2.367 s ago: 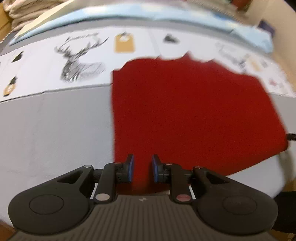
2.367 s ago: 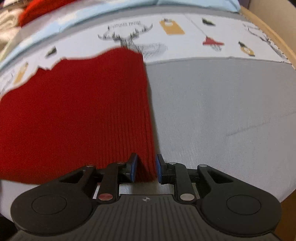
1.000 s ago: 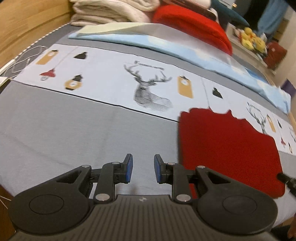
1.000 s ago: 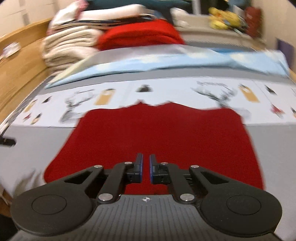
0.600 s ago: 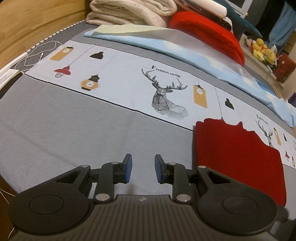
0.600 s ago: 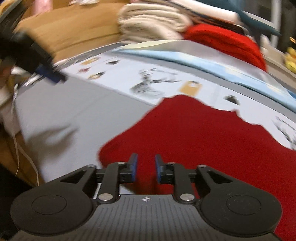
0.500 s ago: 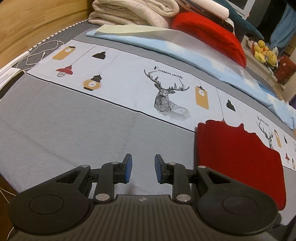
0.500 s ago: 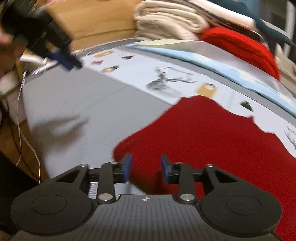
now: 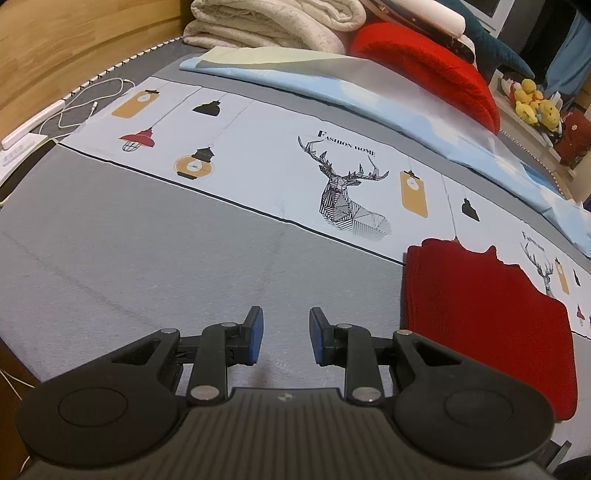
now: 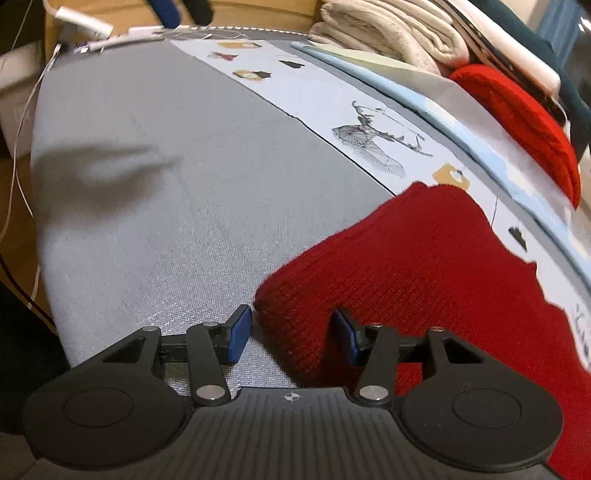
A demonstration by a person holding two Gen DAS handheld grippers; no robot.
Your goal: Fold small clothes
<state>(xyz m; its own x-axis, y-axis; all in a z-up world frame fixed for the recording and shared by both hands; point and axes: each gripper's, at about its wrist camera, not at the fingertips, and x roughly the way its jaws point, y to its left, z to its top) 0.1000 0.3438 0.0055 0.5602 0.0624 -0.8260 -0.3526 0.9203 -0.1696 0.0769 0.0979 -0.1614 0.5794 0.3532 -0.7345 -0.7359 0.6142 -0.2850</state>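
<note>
Red knit garment (image 10: 436,280): folded flat on the bed (image 9: 147,258), straddling grey sheet and deer-print band. My right gripper (image 10: 291,334): jaws opening, garment's near corner between them, pads clear of it. My left gripper (image 9: 284,339): jaws partly open, holding nothing, over bare grey sheet beside the garment.

Bed (image 9: 147,258) with grey and printed sheet; folded red knit garment (image 9: 487,325) near front edge; cream blankets (image 9: 273,22), red pillow (image 9: 424,70) along far edge.
</note>
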